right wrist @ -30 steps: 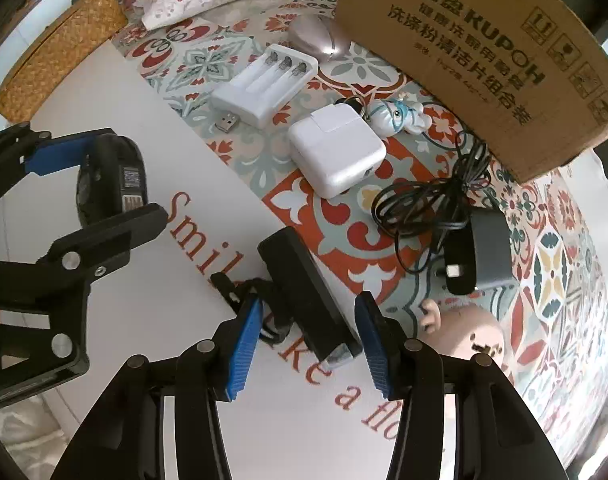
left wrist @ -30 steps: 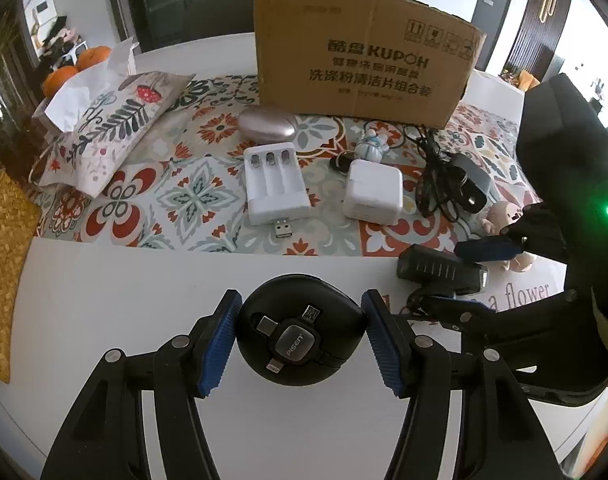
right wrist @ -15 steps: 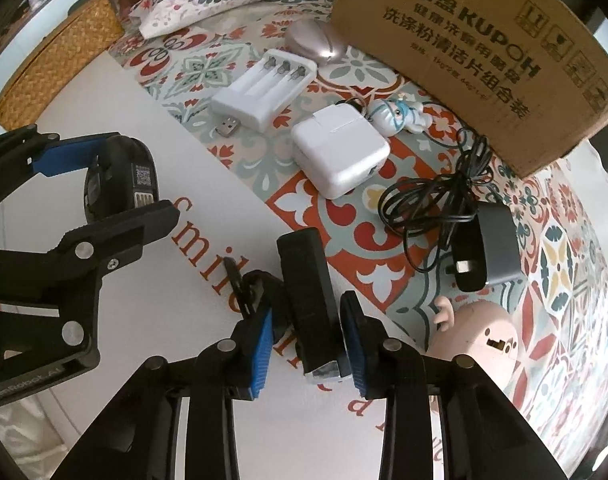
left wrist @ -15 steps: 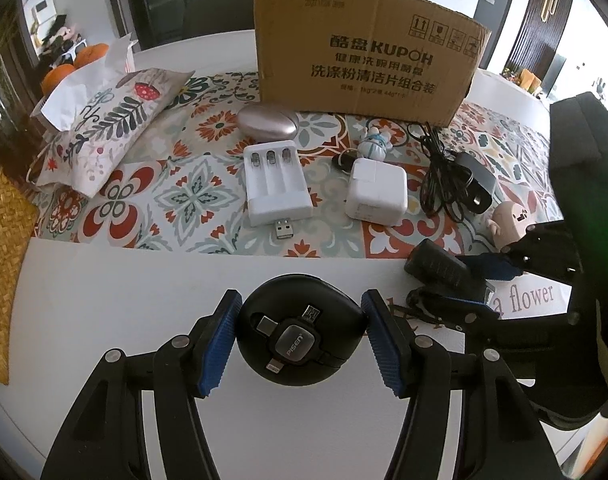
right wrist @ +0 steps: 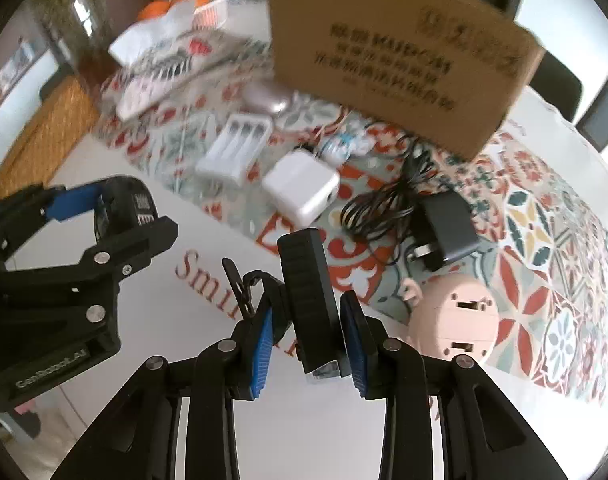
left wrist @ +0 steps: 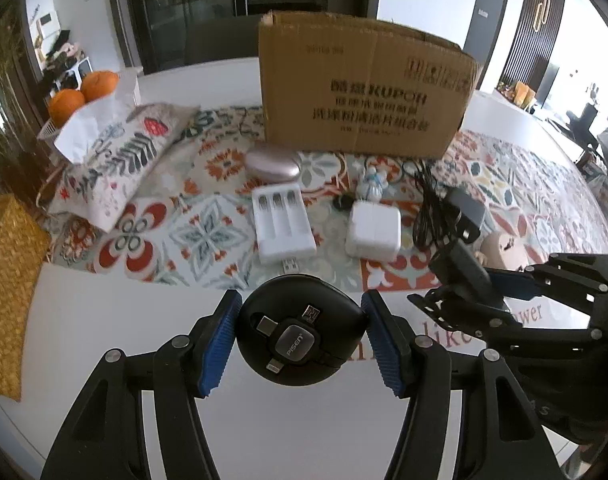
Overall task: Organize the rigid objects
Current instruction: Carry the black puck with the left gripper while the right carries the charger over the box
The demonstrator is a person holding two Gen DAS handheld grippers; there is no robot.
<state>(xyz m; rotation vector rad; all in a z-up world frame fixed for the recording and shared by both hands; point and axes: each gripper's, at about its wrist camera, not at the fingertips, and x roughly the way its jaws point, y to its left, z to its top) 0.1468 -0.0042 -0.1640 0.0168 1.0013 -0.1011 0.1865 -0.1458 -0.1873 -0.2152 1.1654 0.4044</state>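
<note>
My left gripper [left wrist: 302,338] is shut on a round black PISEN cable reel [left wrist: 300,330] and holds it above the white table; it shows in the right wrist view [right wrist: 124,208] too. My right gripper [right wrist: 310,344] is shut on a long black device with a clip [right wrist: 306,292] and holds it lifted off the table, tilted; it also shows in the left wrist view [left wrist: 460,270]. A brown cardboard box [left wrist: 364,88] stands at the back of the patterned mat.
On the mat [left wrist: 152,216] lie a white battery charger [left wrist: 282,222], a white power adapter [left wrist: 374,230], a pink oval case [left wrist: 272,164], a small figurine [left wrist: 372,184], a black plug with cord [right wrist: 444,228] and a pink toy [right wrist: 460,312]. A pillow [left wrist: 116,160] lies left.
My right gripper closed on the black device and lifted it off the table, towards the box. My left gripper rose a little with the reel still held.
</note>
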